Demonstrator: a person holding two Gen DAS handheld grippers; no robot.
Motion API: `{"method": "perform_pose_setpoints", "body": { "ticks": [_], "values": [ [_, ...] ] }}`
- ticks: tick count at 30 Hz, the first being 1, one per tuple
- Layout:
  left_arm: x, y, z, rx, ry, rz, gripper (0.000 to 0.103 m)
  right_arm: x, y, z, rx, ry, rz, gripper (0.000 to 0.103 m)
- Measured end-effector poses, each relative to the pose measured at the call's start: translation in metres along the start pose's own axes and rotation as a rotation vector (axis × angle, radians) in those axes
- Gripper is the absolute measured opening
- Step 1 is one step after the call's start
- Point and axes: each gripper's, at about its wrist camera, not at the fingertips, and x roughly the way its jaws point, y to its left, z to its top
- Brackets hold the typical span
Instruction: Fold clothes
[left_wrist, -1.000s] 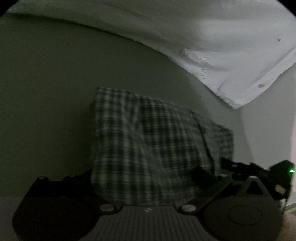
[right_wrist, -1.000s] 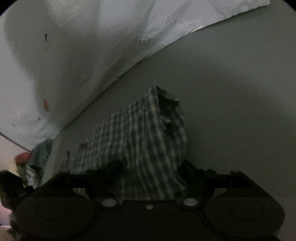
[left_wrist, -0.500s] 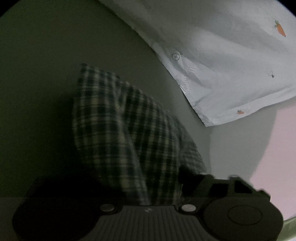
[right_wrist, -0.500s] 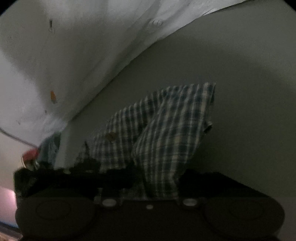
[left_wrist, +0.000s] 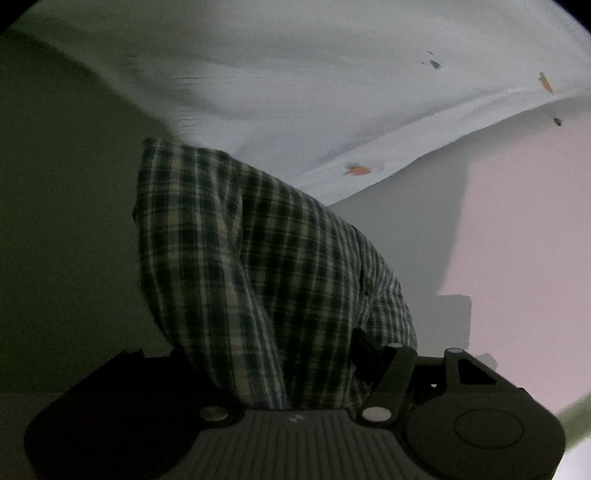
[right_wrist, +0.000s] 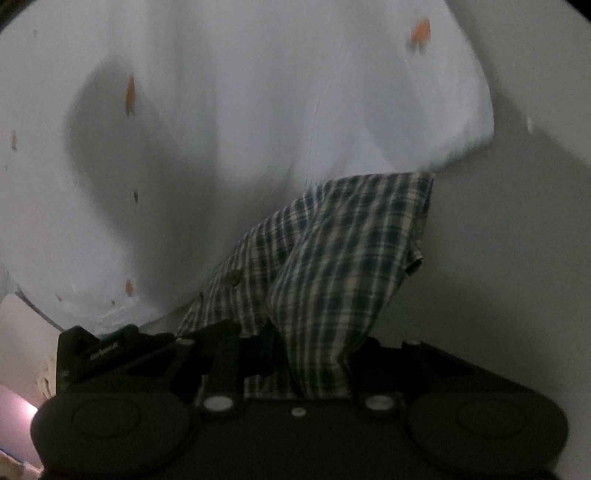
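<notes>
The left gripper (left_wrist: 291, 373) has bunched cloth of the green-and-cream plaid button shirt (left_wrist: 258, 266) filling the gap between its jaws, which are closing on it. The right gripper (right_wrist: 306, 365) stands narrow, pinching another bunch of the same plaid shirt (right_wrist: 332, 266). From both grips the shirt hangs forward and away from the cameras, lifted off the grey-green surface (left_wrist: 66, 221), its far edge lying against or just over a pale blue sheet printed with small orange carrots (left_wrist: 295, 92); whether it touches there I cannot tell.

The risk, as I judge it, is that the left grip is not yet firm: a tug could let that bunch slide out and the shirt would sag to one side. The far edge may also drag on the sheet and crumple.

Its long axis runs from the grippers out toward the sheet, free end pointing away. A brown button (right_wrist: 233, 276) faces the right camera.
</notes>
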Motion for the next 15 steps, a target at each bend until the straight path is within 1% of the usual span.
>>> {"method": "perform_pose_setpoints", "body": {
  "ticks": [2,5,6,7,8,9,10,11,12,14,15],
  "values": [
    [0.031,-0.021,0.003,-0.033,-0.04,-0.016,0.065,-0.006,-0.028,0.04,-0.063,0.007,0.004,0.025],
    [0.082,-0.039,0.011,-0.079,-0.091,-0.031,0.065,-0.007,-0.072,0.099,-0.146,0.015,0.01,0.026],
    [0.097,-0.041,0.015,-0.062,-0.112,0.022,0.066,-0.002,-0.085,0.115,-0.181,0.021,0.0,0.028],
    [0.112,-0.042,0.019,-0.042,-0.133,0.081,0.066,0.004,-0.099,0.13,-0.219,0.028,-0.014,0.034],
    [0.127,-0.044,0.022,-0.022,-0.154,0.14,0.068,0.013,-0.11,0.143,-0.278,0.031,-0.055,0.04],
    [0.142,-0.046,0.026,-0.001,-0.174,0.2,0.07,0.025,-0.119,0.152,-0.354,0.03,-0.122,0.058],
    [0.151,-0.041,0.03,0.023,-0.176,0.29,0.072,0.038,-0.127,0.157,-0.427,0.024,-0.201,0.068],
    [0.159,-0.037,0.034,0.047,-0.176,0.383,0.072,0.05,-0.136,0.16,-0.493,0.022,-0.276,0.069],
    [0.168,-0.032,0.038,0.072,-0.175,0.476,0.072,0.064,-0.144,0.16,-0.551,0.036,-0.331,0.069],
    [0.169,-0.021,0.046,0.099,-0.184,0.563,0.072,0.084,-0.15,0.153,-0.652,0.035,-0.401,0.071],
    [0.162,-0.018,0.048,0.12,-0.198,0.59,0.073,0.094,-0.152,0.149,-0.702,0.033,-0.435,0.071]
  ]
}}
